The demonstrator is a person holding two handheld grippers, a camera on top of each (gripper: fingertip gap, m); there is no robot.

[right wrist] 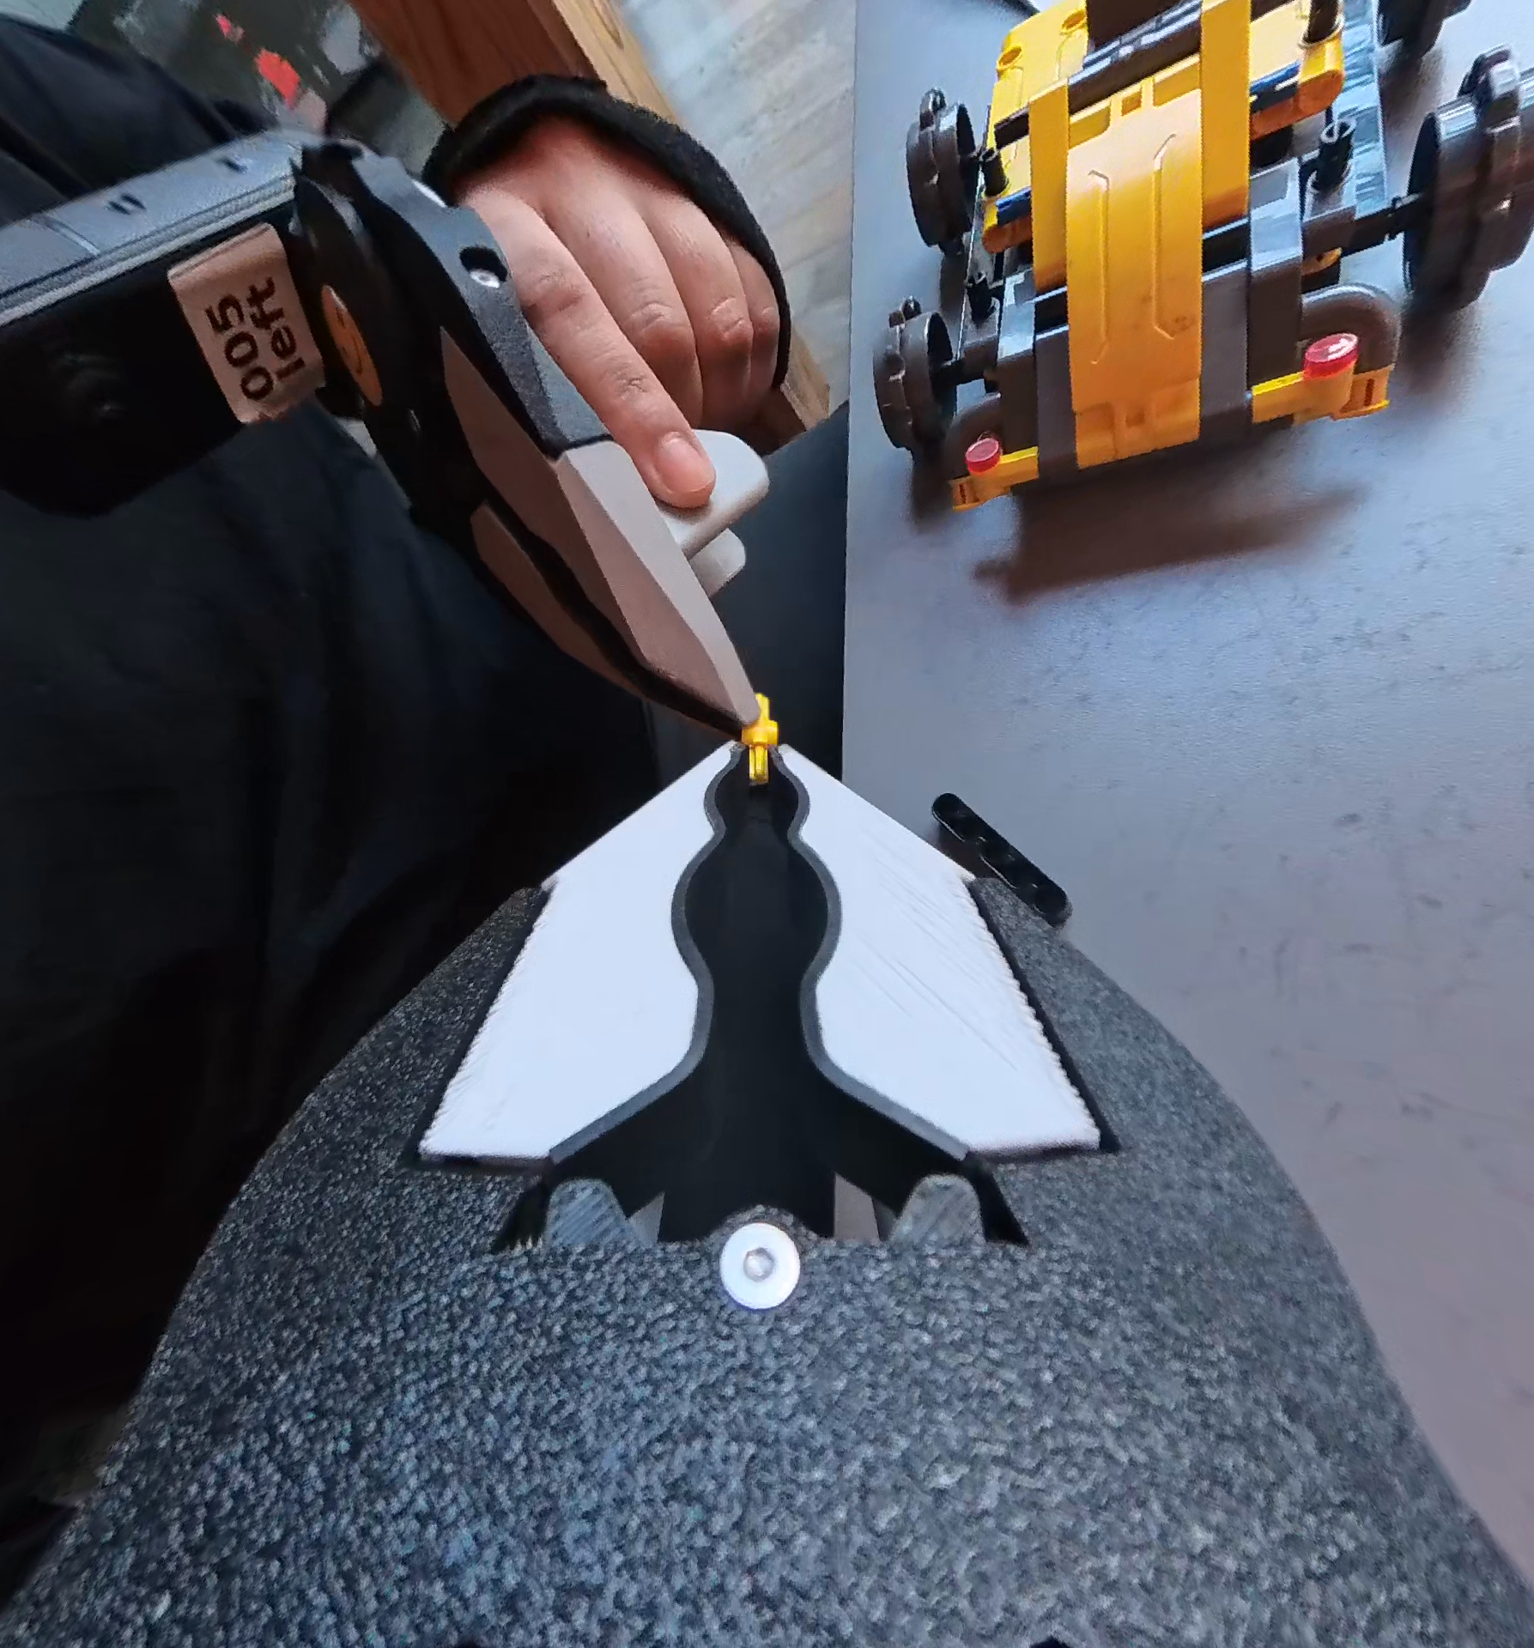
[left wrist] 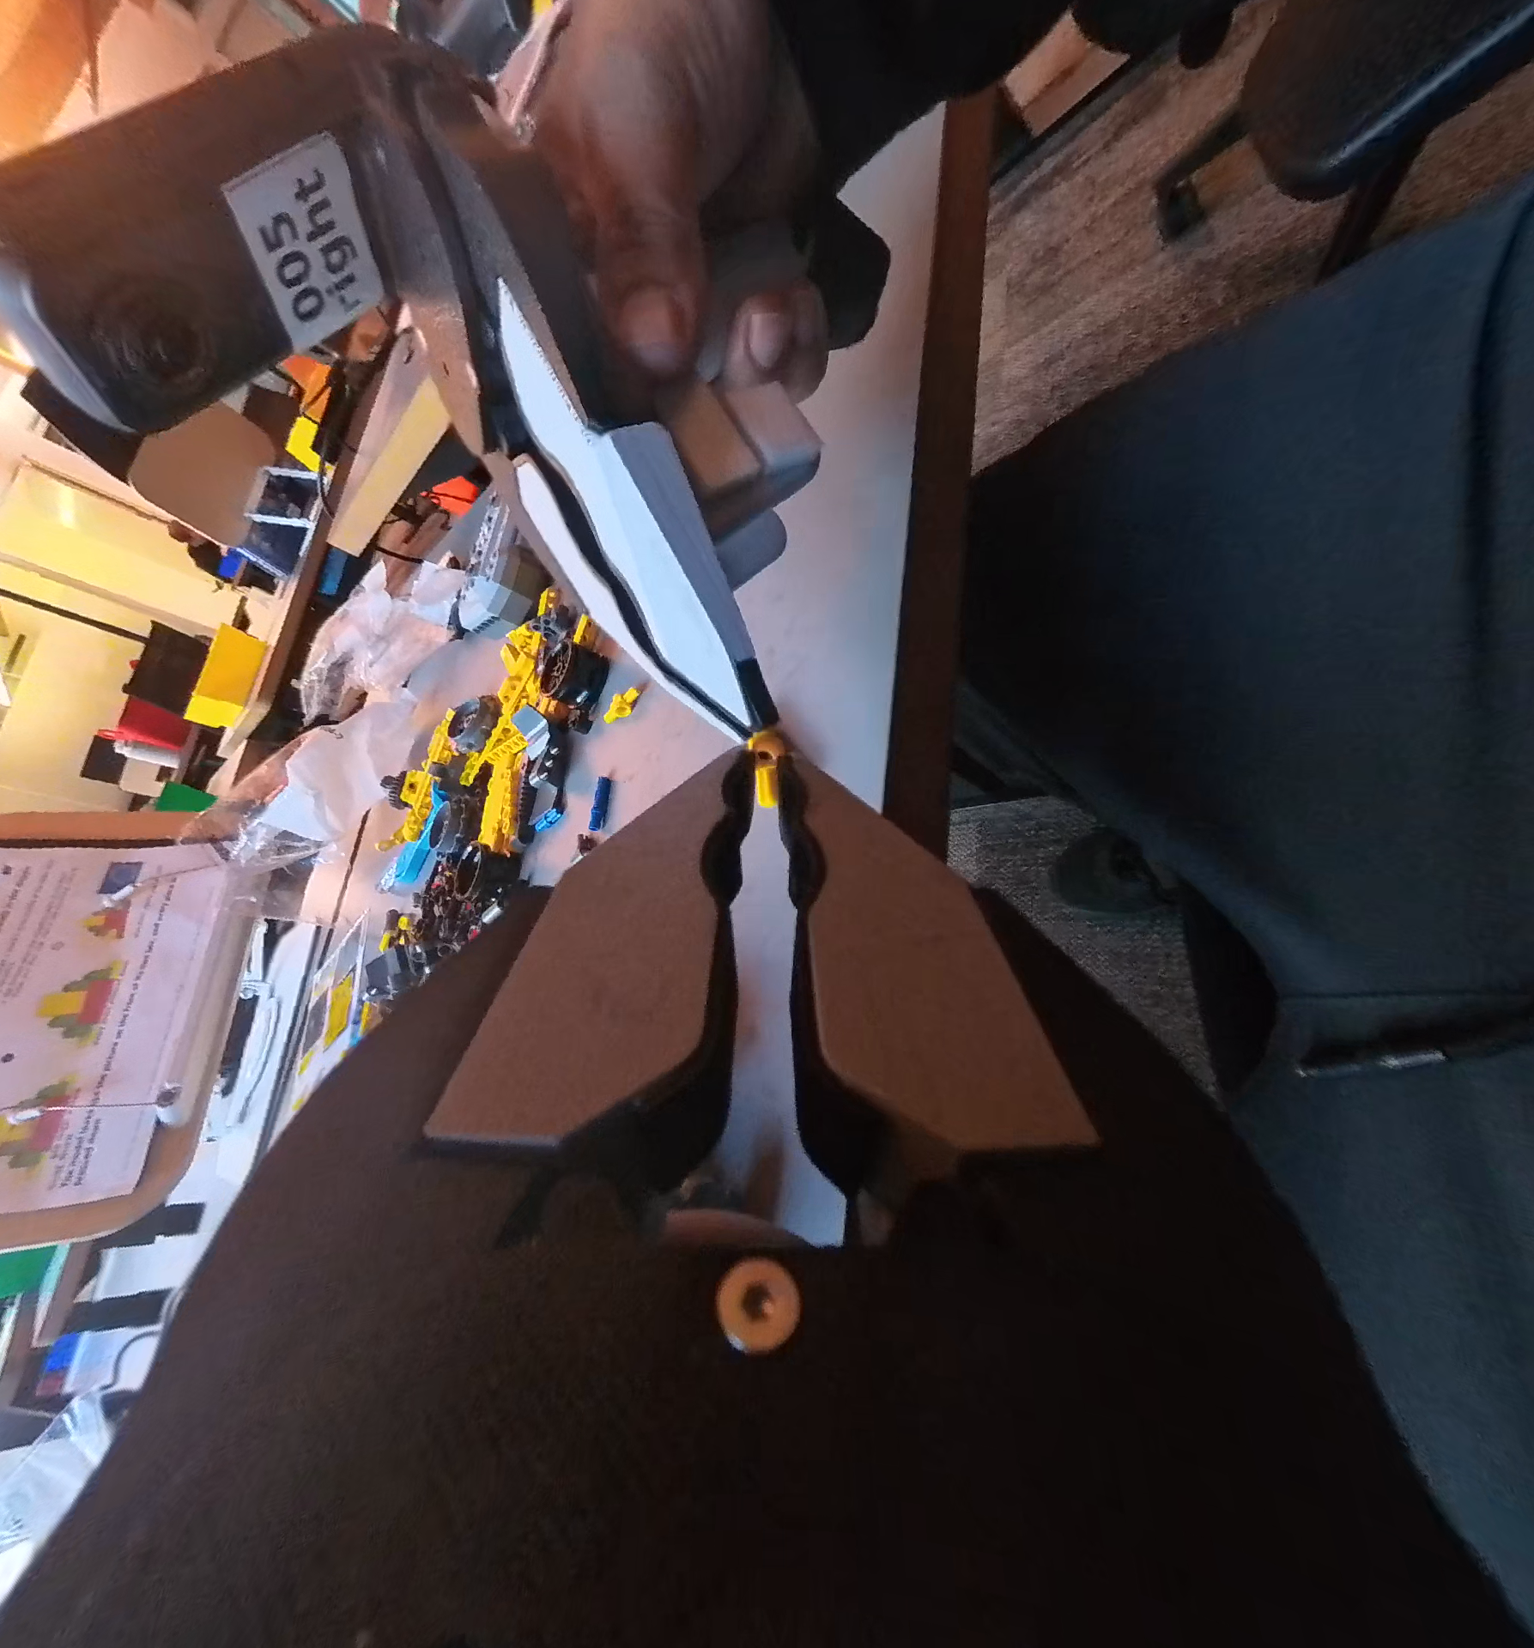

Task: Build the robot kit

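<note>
- The yellow pin could slip free and drop past the worktop edge, in my judgement. It is tiny, only the fingertips hold it, and it hangs over the person's lap instead of the board.
- A sideways twist between the two grips might bend or snap the pin's thin neck, since each side grips a different end.
- The left gripper has its fingers nearly closed, tips pinching the lower shaft of the pin. The gap behind the tips is wider only because of the wavy inner edges.
- The right gripper is likewise closed to a sliver on the pin. The two grippers meet tip to tip, with the pin bridging them.
- In the right wrist view the pin sits right at the fingertips, just off the worktop edge to the fingers' right.
- A black beam lies on the worktop just beside the right fingers, apart from them.
- A yellow car stands farther ahead and to the right of those fingers, well apart.
- In the left wrist view a heap of yellow parts lies to the left of the fingers, beyond the tips.
</note>
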